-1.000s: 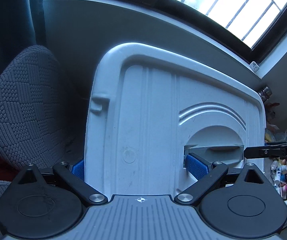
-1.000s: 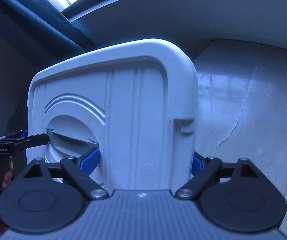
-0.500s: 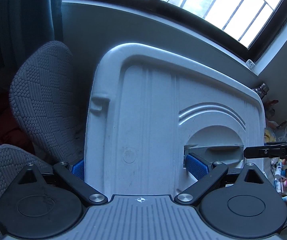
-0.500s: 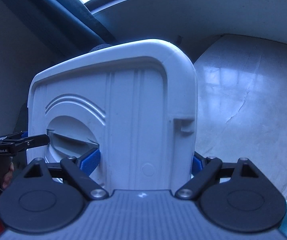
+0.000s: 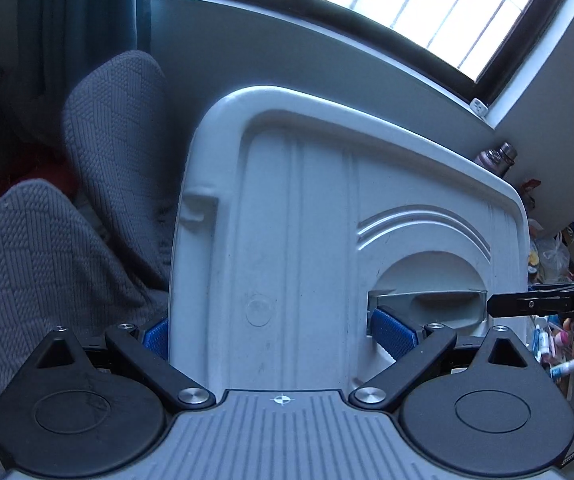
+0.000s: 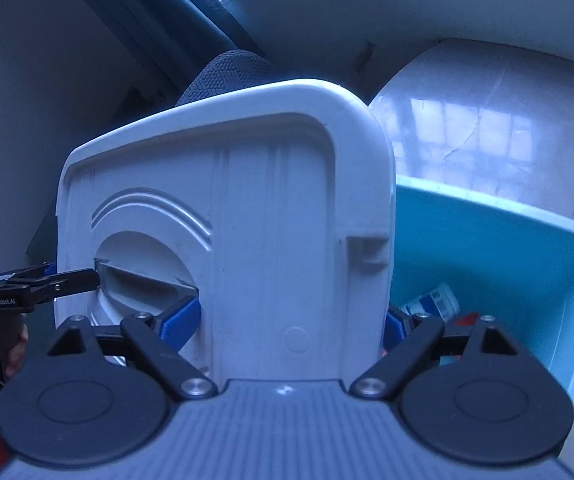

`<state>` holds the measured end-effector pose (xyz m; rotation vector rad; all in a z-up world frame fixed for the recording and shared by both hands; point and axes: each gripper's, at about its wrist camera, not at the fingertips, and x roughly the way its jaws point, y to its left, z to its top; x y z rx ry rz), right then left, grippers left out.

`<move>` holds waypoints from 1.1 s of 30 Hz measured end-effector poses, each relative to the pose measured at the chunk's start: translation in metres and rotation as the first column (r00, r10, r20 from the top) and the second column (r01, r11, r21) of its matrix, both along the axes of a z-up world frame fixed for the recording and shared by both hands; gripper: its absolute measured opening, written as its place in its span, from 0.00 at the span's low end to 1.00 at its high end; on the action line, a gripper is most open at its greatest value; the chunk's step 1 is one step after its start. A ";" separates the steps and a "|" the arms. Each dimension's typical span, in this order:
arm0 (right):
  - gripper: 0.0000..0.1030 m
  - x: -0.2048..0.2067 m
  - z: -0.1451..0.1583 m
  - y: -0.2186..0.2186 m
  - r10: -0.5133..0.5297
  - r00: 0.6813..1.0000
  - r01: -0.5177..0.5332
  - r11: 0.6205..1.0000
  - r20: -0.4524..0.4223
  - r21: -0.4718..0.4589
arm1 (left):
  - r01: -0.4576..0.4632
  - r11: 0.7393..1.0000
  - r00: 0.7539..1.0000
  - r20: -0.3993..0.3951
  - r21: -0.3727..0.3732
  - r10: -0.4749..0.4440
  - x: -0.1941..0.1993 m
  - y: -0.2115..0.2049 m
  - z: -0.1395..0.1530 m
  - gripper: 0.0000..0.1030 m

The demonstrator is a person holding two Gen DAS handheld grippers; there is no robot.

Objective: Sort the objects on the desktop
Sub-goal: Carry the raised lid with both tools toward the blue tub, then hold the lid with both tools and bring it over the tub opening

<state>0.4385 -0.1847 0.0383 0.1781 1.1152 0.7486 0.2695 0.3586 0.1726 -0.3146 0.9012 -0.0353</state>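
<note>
We find the white moulded plastic lid (image 5: 303, 248) held aloft beside the turquoise plastic bin (image 6: 535, 240), each hand-held gripper, left (image 5: 271, 334) and right (image 6: 287, 322), pinching one end, presumably to keep it level for fitting on.

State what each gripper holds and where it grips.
Both hold the white lid. The left gripper and the right gripper each clamp one end, one finger in the handle recess, one outside the edge.

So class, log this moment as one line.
left gripper: shut on white lid | right gripper: shut on white lid | teal bin: open beside lid
</note>
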 end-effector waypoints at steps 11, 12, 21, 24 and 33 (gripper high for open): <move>0.87 -0.071 -0.024 -0.037 -0.037 0.999 0.038 0.999 -0.026 0.014 | 0.042 0.999 0.999 -0.005 0.016 -0.042 -0.096 -0.057 -0.011 0.95; 0.87 -0.079 -0.025 -0.042 -0.041 0.999 0.041 0.999 -0.023 0.014 | 0.049 0.999 0.999 0.000 0.016 -0.049 -0.113 -0.069 -0.006 0.95; 0.87 -0.170 -0.045 -0.065 -0.106 0.994 0.106 0.994 -0.029 0.008 | 0.117 0.993 0.993 0.002 0.010 -0.117 -0.215 -0.120 -0.013 0.95; 0.87 -0.202 -0.054 -0.069 -0.123 0.992 0.123 0.992 -0.039 0.001 | 0.132 0.991 0.991 -0.011 0.001 -0.132 -0.253 -0.130 -0.022 0.95; 0.87 -0.304 -0.070 -0.071 -0.155 0.985 0.153 0.988 -0.074 -0.030 | 0.162 0.986 0.985 -0.048 -0.031 -0.163 -0.369 -0.152 -0.054 0.95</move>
